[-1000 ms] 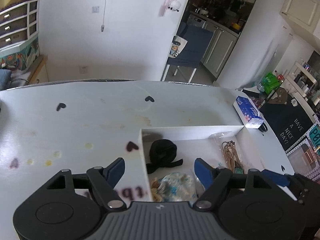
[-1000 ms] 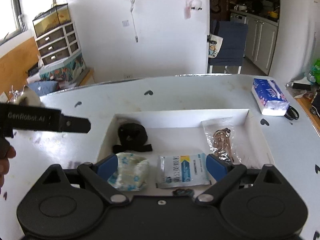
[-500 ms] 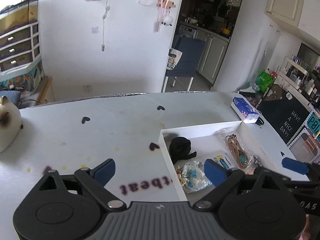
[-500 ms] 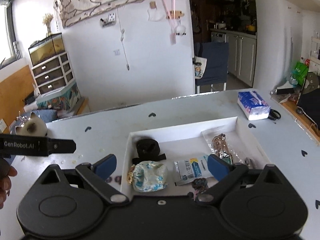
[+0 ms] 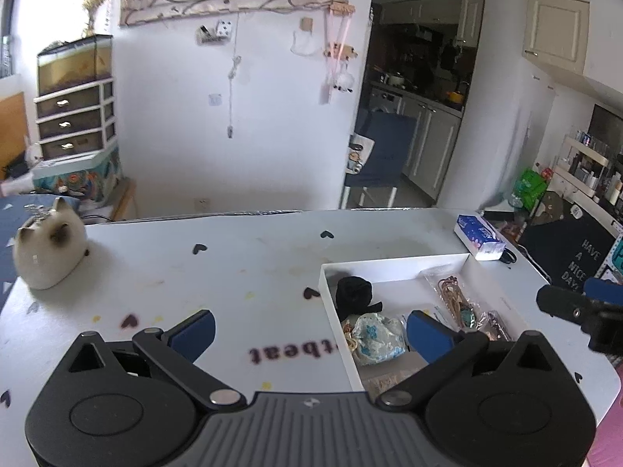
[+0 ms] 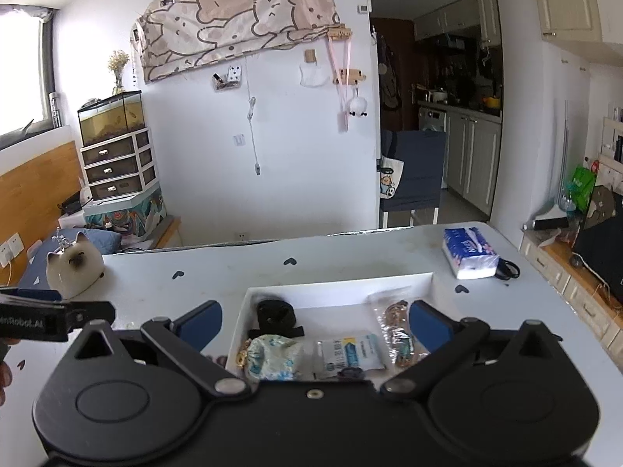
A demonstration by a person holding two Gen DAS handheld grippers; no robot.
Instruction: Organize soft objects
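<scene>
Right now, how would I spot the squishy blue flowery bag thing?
Find the white tray on the table. Look in its near left corner, just in front of the black strap roll. The pouch is the only puffy, pale cloth bundle with blue flowers; its neighbours are black or flat plastic packets.

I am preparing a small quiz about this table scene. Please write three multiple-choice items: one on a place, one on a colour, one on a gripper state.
1. Where does the tissue pack lie?
A. in the white tray
B. on the table beyond the tray
C. on the floor

2. What colour is the rolled band?
A. black
B. red
C. yellow

3. How is the right gripper?
A. shut on the pouch
B. shut, empty
C. open, empty

Answers: 1 B, it sits past the tray's far right corner. 2 A, dark all over. 3 C, its jaws stand wide apart, gripping nothing.
</scene>
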